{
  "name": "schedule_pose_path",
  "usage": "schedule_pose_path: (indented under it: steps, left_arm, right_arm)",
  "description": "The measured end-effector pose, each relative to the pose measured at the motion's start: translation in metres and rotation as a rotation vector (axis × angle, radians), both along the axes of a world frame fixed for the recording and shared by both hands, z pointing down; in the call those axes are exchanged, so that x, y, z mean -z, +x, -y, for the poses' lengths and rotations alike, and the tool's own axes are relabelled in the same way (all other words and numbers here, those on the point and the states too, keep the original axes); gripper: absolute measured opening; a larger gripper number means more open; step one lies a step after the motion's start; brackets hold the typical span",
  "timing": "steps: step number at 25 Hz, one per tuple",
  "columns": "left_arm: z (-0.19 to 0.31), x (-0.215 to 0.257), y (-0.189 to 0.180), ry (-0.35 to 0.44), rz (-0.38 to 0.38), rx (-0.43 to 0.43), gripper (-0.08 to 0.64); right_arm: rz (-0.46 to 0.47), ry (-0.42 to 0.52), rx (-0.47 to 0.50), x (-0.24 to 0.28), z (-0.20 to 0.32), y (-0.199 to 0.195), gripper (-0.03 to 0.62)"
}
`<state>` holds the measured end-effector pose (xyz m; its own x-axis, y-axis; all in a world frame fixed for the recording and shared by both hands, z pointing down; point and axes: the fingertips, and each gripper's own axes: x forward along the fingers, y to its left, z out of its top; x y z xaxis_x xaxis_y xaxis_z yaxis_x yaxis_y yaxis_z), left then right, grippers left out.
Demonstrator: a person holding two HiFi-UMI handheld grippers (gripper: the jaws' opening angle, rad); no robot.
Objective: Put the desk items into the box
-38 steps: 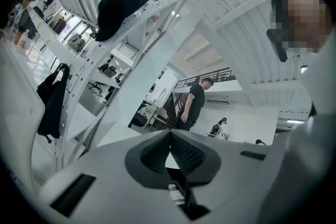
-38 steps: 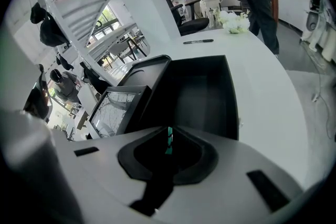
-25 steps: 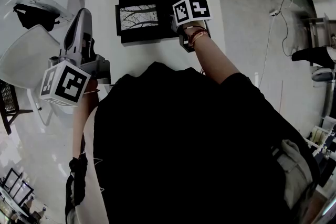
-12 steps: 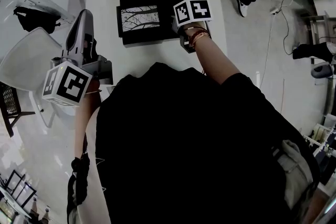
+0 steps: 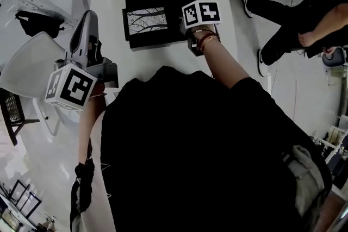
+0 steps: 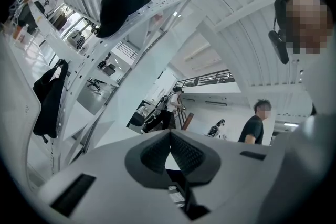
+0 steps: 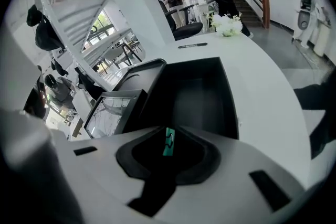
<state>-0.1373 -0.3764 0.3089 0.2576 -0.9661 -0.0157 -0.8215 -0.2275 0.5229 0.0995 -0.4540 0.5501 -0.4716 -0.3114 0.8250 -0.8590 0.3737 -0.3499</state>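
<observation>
Pinching a thin teal strip (image 7: pixel 168 142) upright between its jaws, the right hand-held gripper (image 7: pixel 169 139) hangs just before the open black box (image 7: pixel 202 94), with a framed picture (image 7: pixel 113 113) at the box's left. Farther along the white surface (image 7: pixel 262 92) lie a pen (image 7: pixel 192 45) and white flowers (image 7: pixel 227 24). The left hand-held gripper (image 6: pixel 169 136), jaws together and empty, points up into the room.

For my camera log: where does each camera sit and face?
Head view: on head, facing down at table, box; torso, arms show.
Left gripper view: on left gripper, facing the room; jaws shut.
Right gripper view: on right gripper, facing the box; jaws hold green item.
Head and right gripper views share the box.
</observation>
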Motion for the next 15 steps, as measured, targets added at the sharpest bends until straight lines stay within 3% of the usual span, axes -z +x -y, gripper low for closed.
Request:
schedule_pose_path:
  steps: [6, 9, 15]
  left_arm:
    - [0.001, 0.002, 0.002, 0.008, 0.006, -0.032, 0.011]
    - [0.003, 0.005, 0.005, 0.022, 0.024, -0.063, 0.011]
    - [0.004, 0.004, 0.016, 0.023, 0.045, -0.112, 0.011]
  right_arm:
    - [-0.001, 0.049, -0.087, 0.009, 0.005, 0.011, 0.057]
    - [0.013, 0.104, -0.186, 0.021, 0.013, 0.020, 0.006]
    - [0.135, 0.223, -0.291, 0.067, 0.017, 0.022, 0.006]
